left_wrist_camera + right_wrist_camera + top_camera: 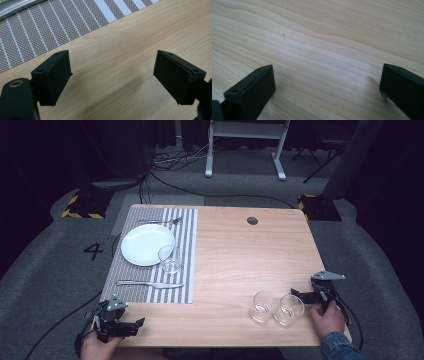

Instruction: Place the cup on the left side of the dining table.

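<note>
A striped placemat (pixel 185 270) lies on the left half of the wooden table (pixel 240 255). On it sit a white plate (pixel 145 244), a fork (pixel 160 221) behind the plate, a knife (pixel 150 283) in front, and an empty glass (pixel 170 259) at the plate's right. Two more empty glasses (pixel 262 306) (pixel 289 309) stand side by side near the front right. My left gripper (pixel 131 326) rests open at the front left corner, its jaws apart over bare wood (pixel 112 75) beside the mat's edge (pixel 50 27). My right gripper (pixel 301 296) is open just right of the two glasses, nothing between its jaws (pixel 324 82).
A round cable hole (pixel 252 220) sits at the table's back middle. Behind the table are cables on the grey floor and a white frame's legs (pixel 210 155). Yellow-black blocks (pixel 82 205) stand at both back corners.
</note>
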{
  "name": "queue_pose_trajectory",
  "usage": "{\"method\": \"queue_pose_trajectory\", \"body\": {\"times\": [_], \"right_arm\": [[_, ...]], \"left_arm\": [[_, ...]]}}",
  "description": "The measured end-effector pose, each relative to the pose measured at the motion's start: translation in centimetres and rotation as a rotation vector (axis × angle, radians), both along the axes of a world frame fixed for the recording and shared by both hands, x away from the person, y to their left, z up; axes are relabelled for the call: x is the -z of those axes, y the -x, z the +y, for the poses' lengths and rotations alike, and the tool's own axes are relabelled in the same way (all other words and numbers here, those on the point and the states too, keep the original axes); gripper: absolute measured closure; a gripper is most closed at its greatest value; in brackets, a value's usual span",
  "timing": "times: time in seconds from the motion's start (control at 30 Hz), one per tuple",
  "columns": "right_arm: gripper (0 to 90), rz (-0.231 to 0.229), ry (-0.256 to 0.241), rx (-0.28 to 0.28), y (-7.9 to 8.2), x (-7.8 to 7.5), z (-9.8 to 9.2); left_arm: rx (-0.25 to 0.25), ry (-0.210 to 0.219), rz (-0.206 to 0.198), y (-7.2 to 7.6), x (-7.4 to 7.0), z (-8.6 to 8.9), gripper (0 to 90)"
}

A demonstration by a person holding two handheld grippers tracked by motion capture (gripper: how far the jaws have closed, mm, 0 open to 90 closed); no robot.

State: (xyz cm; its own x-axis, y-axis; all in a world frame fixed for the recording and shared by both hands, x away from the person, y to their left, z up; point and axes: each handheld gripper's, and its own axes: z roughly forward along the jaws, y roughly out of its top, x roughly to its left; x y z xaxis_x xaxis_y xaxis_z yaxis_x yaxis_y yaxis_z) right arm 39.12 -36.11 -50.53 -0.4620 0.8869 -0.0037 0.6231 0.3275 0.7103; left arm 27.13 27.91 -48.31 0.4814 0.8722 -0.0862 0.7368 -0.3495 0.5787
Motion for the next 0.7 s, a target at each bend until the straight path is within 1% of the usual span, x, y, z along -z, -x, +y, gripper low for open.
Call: {"method": "queue_pose_trajectory", "body": {"times": [0.1, 0.13, 0.2, 0.3, 0.33, 0.37, 0.43, 0.5, 0.53, 0.7], "right_arm": [[0.5, 0.001, 0.0, -0.002, 0.0, 0.0, 0.0], [0.5, 0.001, 0.0, -0.002, 0.0, 0.0, 0.0], [0.5, 0.001, 0.0, -0.002, 0.0, 0.0, 0.0], [0.5, 0.001, 0.0, -0.003, 0.0, 0.0, 0.0], [0.5, 0.001, 0.0, -0.002, 0.0, 0.0, 0.0], [0.5, 0.001, 0.0, -0.003, 0.0, 0.0, 0.0], [0.5, 0.001, 0.0, -0.003, 0.0, 0.0, 0.0], [0.5, 0.001, 0.0, -0.003, 0.0, 0.0, 0.0], [0.5, 0.001, 0.001, -0.003, 0.0, 0.0, 0.0], [0.5, 0.001, 0.0, -0.004, 0.0, 0.0, 0.0]], "left_arm": [[0.005, -0.022, 0.014, -0.3, 0.5, -0.4, 14.7], [0.009, -0.026, 0.024, -0.4, 0.6, -0.5, 14.7], [0.011, -0.04, 0.014, -0.6, 0.8, -0.7, 12.5], [0.012, -0.044, 0.005, -0.7, 0.8, -0.8, 12.5], [0.012, -0.055, -0.017, -0.8, 1.0, -0.9, 12.5], [0.012, -0.037, -0.046, -0.9, 1.4, -1.0, 9.0], [0.013, -0.016, -0.085, -0.9, 1.8, -0.9, 7.3], [0.017, 0.009, -0.136, -0.9, 2.3, -0.8, 5.3], [0.011, 0.019, -0.147, -0.9, 2.5, -0.8, 3.9], [0.004, 0.02, -0.146, -0.9, 2.5, -0.8, 3.6]]}}
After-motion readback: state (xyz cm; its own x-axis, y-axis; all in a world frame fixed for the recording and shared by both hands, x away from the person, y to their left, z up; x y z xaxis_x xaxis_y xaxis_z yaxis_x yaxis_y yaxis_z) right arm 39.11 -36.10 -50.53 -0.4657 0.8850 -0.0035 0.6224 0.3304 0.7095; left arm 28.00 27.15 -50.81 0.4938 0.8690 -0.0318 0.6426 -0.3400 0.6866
